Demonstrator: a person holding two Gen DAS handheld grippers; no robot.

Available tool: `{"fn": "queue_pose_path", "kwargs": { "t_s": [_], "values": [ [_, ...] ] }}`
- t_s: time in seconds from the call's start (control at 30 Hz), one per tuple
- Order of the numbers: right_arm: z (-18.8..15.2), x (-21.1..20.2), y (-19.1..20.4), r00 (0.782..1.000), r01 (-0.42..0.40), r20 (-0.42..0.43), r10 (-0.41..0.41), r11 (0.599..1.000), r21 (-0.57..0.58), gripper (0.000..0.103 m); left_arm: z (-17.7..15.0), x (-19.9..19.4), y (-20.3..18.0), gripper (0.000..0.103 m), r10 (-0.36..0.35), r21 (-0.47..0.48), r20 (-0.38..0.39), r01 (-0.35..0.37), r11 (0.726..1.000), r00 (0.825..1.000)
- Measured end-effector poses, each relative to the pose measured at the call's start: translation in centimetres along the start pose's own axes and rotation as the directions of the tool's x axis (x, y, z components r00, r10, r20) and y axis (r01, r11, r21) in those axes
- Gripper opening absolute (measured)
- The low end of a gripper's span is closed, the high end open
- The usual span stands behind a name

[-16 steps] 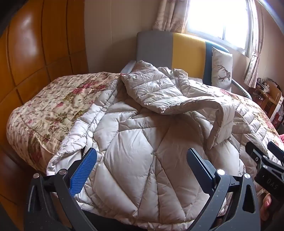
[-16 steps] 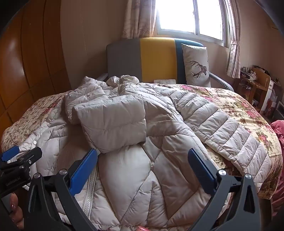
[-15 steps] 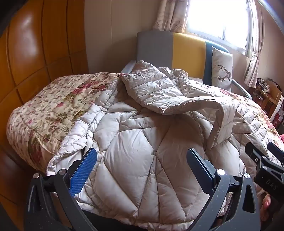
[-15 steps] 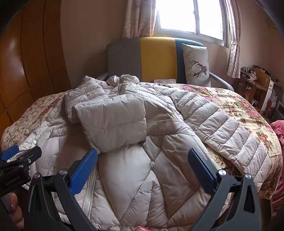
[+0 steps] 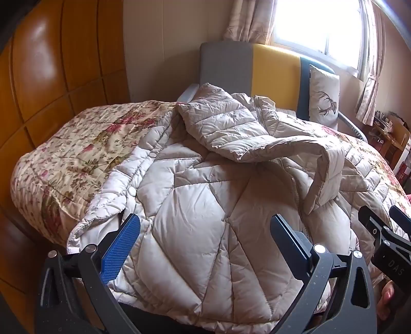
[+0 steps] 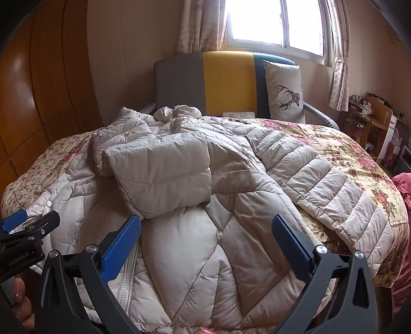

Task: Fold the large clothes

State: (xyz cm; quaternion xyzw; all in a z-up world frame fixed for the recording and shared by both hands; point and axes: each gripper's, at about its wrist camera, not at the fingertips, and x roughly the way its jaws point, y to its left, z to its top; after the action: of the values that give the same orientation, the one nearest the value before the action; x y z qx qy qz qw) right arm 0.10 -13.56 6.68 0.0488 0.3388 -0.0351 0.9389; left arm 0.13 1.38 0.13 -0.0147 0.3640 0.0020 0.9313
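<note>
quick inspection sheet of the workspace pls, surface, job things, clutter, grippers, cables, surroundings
surface: bed under a floral quilt
job's things: puffy beige coat spread over the bed, one sleeve folded across its body, the other sleeve lying out on the quilt
clutter: deer pillow on the chair
grippers: left gripper and right gripper, jaws wide apart above the coat's near edge, holding nothing
cables: nothing seen
surroundings: grey and yellow chair, window, wooden wardrobe, crowded shelf

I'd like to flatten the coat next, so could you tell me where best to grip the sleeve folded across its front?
Probably the cuff end of the folded sleeve, approached from the near side with the right gripper: that edge lies loose on top of the jacket, facing the open jaws.
</note>
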Motion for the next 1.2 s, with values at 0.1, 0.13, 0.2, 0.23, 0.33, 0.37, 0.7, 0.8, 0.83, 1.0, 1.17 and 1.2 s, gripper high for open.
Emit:
{"fn": "queue_pose_path", "kwargs": {
  "t_s": [0.1, 0.13, 0.2, 0.23, 0.33, 0.37, 0.7, 0.8, 0.83, 1.0, 1.17, 1.2],
  "values": [
    [-0.01, 0.05, 0.03, 1.000, 0.001, 0.000, -0.001, 1.000, -0.001, 0.101, -0.46, 0.46, -1.00, 0.100, 0.014, 0.006, -0.002, -0.014, 1.000, 1.000],
    [-0.01, 0.06, 0.02, 1.000, 0.001, 0.000, -0.001, 1.000, 0.000, 0.101, -0.55, 0.54, -0.98, 0.100, 0.014, 0.005, -0.004, -0.014, 1.000, 1.000],
    [0.02, 0.11, 0.03, 1.000, 0.001, -0.006, -0.001, 1.000, 0.000, 0.101, -0.67, 0.58, -0.91, 0.100, 0.013, 0.007, -0.006, -0.013, 1.000, 1.000],
    [-0.02, 0.14, -0.02, 1.000, 0.000, -0.007, 0.000, 1.000, 0.001, 0.101, -0.66, 0.59, -1.05, 0.100, 0.015, 0.008, -0.006, -0.015, 1.000, 1.000],
    [-0.06, 0.17, -0.10, 1.000, 0.000, -0.007, 0.000, 1.000, 0.002, 0.101, -0.74, 0.66, -1.00, 0.100, 0.017, 0.009, -0.008, -0.017, 1.000, 1.000],
    [-0.08, 0.16, -0.13, 1.000, -0.001, -0.006, 0.001, 1.000, 0.003, 0.101, -0.69, 0.61, -1.10, 0.100, 0.018, 0.009, -0.008, -0.018, 1.000, 1.000],
    [-0.15, 0.28, -0.24, 1.000, -0.003, -0.011, 0.003, 1.000, -0.002, 0.101, -0.78, 0.77, -1.30, 0.100, 0.022, 0.011, -0.020, -0.021, 1.000, 1.000],
    [-0.19, 0.24, -0.36, 1.000, -0.003, -0.008, 0.003, 1.000, 0.004, 0.101, -0.79, 0.79, -1.31, 0.100, 0.022, 0.011, -0.020, -0.022, 1.000, 1.000],
    [-0.18, 0.27, -0.36, 1.000, -0.003, -0.009, 0.003, 1.000, 0.005, 0.101, -0.81, 0.79, -1.30, 0.100, 0.022, 0.011, -0.021, -0.022, 1.000, 1.000],
    [-0.22, 0.35, -0.53, 1.000, -0.003, -0.014, 0.003, 1.000, 0.014, 0.101, -0.87, 0.79, -1.26, 0.100, 0.024, 0.012, -0.022, -0.023, 1.000, 0.999],
    [-0.27, 0.38, -0.58, 1.000, -0.004, -0.017, 0.004, 1.000, 0.013, 0.101, -1.01, 0.78, -1.18, 0.100, 0.025, 0.012, -0.024, -0.025, 1.000, 0.999],
    [-0.24, 0.40, -0.58, 1.000, -0.003, -0.017, 0.004, 1.000, 0.013, 0.101, -1.10, 0.74, -1.12, 0.100, 0.026, 0.011, -0.025, -0.026, 1.000, 0.999]
  ]
}}
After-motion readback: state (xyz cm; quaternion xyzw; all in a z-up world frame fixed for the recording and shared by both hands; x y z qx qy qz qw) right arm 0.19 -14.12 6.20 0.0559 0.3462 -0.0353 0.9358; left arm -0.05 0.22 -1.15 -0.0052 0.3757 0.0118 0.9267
